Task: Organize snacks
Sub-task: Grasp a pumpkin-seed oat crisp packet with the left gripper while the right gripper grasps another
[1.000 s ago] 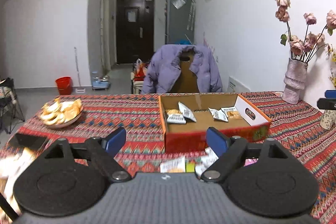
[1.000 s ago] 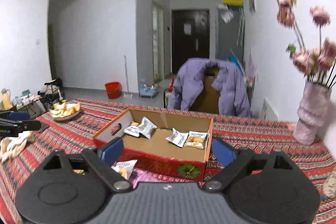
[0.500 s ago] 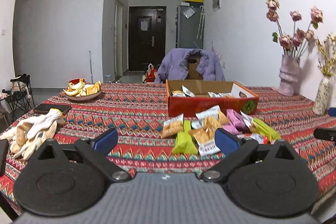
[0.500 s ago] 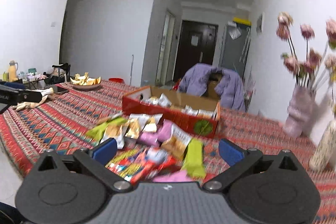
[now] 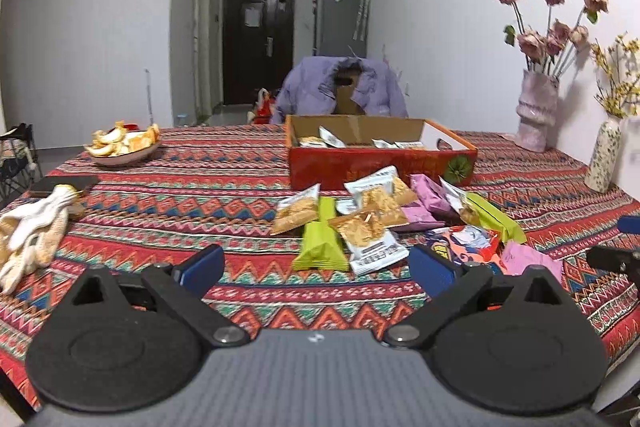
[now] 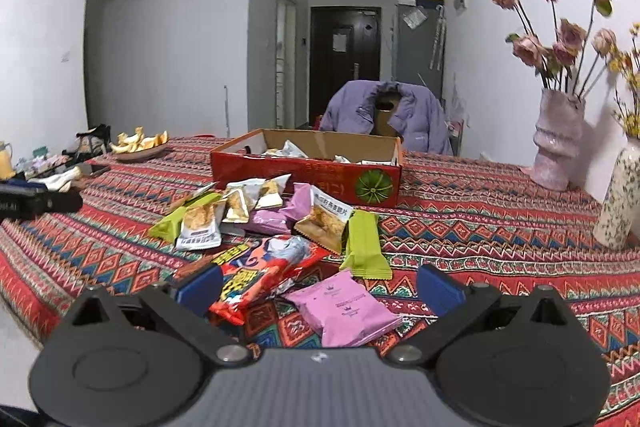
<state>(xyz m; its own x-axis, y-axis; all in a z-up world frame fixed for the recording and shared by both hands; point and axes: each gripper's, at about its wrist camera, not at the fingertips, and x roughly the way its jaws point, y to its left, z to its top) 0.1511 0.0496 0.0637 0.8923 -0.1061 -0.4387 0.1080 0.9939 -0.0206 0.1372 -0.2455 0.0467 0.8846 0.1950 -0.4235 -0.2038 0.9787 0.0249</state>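
Plainly both the left tongs (image 5: pixel 316 265) and right tongs (image 6: pixel 320 279) gaped empty over the snack packets (image 6: pixel 276 227) heaped on the counter (image 6: pixel 480 219) before the cardboard box (image 6: pixel 308 175), light, crinkly, slippery pouches with brittle contents, best pinched by a sealed edge.

The bench (image 5: pixel 224 183) is covered in red zigzag-patterned cloth; the box (image 6: pixel 320 179) is red, and packets are seen in green (image 6: pixel 364 247), pink (image 6: pixel 344 309) and white (image 6: pixel 198 227).
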